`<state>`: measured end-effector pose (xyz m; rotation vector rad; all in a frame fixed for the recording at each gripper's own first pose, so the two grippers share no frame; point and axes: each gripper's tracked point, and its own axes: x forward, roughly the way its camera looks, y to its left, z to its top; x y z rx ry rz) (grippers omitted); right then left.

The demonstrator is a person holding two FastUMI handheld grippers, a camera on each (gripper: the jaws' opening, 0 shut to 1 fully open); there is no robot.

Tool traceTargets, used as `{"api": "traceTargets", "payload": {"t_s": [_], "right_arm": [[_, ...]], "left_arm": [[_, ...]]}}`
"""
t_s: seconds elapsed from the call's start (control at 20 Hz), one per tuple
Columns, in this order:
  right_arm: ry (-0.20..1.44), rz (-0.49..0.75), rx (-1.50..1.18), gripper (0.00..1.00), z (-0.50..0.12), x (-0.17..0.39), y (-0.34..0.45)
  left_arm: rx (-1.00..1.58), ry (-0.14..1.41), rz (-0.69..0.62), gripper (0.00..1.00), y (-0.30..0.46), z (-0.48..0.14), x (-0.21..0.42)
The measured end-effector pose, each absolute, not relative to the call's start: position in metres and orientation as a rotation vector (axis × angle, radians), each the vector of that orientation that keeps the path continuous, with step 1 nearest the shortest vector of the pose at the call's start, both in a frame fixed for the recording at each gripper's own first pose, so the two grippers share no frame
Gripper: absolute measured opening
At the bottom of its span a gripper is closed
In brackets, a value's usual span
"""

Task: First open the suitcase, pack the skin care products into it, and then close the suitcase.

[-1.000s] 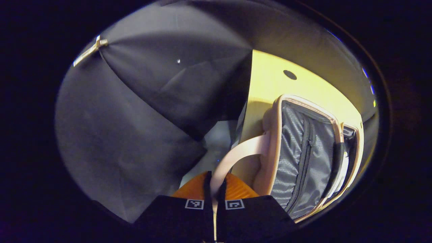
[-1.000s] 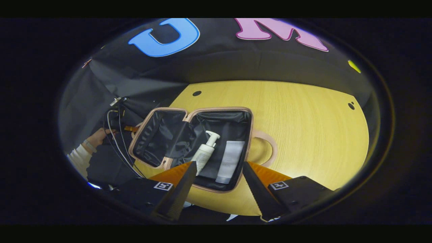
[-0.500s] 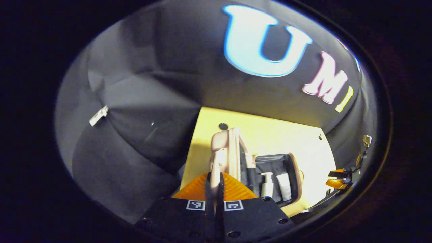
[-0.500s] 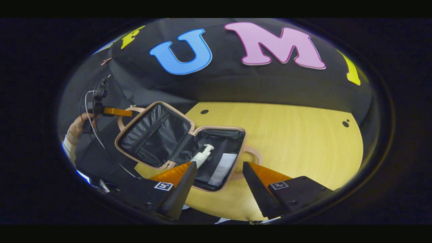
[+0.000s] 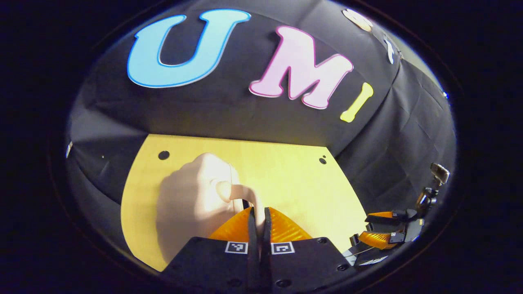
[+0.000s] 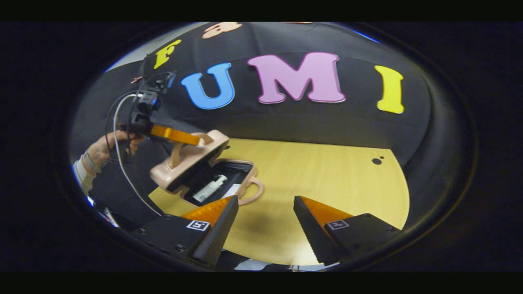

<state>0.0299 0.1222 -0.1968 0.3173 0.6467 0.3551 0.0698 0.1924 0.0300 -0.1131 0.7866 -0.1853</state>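
Observation:
A small pink suitcase (image 6: 192, 161) lies on the wooden table (image 6: 327, 179), its lid tilted down over the base and partly shut. Inside the dark lining lie a white pump bottle (image 6: 209, 188) and a white tube (image 6: 231, 190). My left gripper (image 5: 259, 216) is shut on the lid's pink handle (image 5: 245, 194), with the lid's outer shell (image 5: 192, 200) filling the space ahead. In the right gripper view the left gripper (image 6: 196, 141) holds that handle from the left. My right gripper (image 6: 265, 208) hangs open over the table's near side, right of the suitcase, with nothing between its fingers.
A person's hand (image 6: 98, 149) and white sleeve hold the left gripper, with cables trailing down. The base's own handle (image 6: 253, 192) sticks out toward the table's middle. The table (image 5: 294, 179) has small holes near its far corners. The right gripper (image 5: 384, 230) sits at the table's right edge.
My left gripper has swung the lid by its handle from wide open over toward the base, so it is now nearly shut. The right gripper has drawn back to the right, still open.

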Motion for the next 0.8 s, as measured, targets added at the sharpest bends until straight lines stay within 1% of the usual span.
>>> {"api": "traceTargets", "payload": {"t_s": [0.05, 0.15, 0.35, 0.4, 0.45, 0.5, 0.55, 0.6, 0.65, 0.7, 0.75, 0.8], "right_arm": [[0.656, 0.331, 0.33, 0.87, -0.202, 0.022, 0.106], [0.666, 0.285, 0.348, 0.88, -0.209, 0.007, 0.072], [0.691, 0.226, 0.331, 0.87, -0.232, -0.022, 0.012], [0.698, 0.223, 0.328, 0.87, -0.24, -0.028, 0.0], [0.703, 0.228, 0.323, 0.88, -0.246, -0.034, -0.009], [0.702, 0.236, 0.314, 0.88, -0.25, -0.037, -0.018], [0.693, 0.248, 0.301, 0.88, -0.254, -0.04, -0.025], [0.682, 0.26, 0.285, 0.88, -0.256, -0.043, -0.032], [0.668, 0.27, 0.268, 0.88, -0.257, -0.045, -0.039], [0.651, 0.282, 0.257, 0.88, -0.255, -0.047, -0.042], [0.623, 0.292, 0.247, 0.88, -0.248, -0.048, -0.045], [0.586, 0.299, 0.239, 0.87, -0.24, -0.049, -0.048]], "left_arm": [[-0.115, 0.81, -0.18, 0.06, 0.167, 0.003, 0.078], [-0.158, 0.826, -0.146, 0.06, 0.144, -0.035, 0.089], [-0.109, 0.877, -0.101, 0.07, 0.122, -0.112, 0.09], [-0.111, 0.862, -0.099, 0.08, 0.117, -0.118, 0.093], [-0.103, 0.853, -0.085, 0.13, 0.113, -0.127, 0.092], [-0.091, 0.841, -0.052, 0.15, 0.111, -0.126, 0.09], [-0.079, 0.805, -0.02, 0.24, 0.107, -0.12, 0.091], [-0.093, 0.746, -0.018, 0.23, 0.096, -0.104, 0.092], [-0.112, 0.674, -0.026, 0.65, 0.081, -0.077, 0.089], [-0.113, 0.6, -0.035, 0.69, 0.068, -0.048, 0.084], [-0.092, 0.525, -0.04, 0.86, 0.059, -0.022, 0.077], [-0.056, 0.452, -0.04, 0.9, 0.051, 0.008, 0.068]]}}
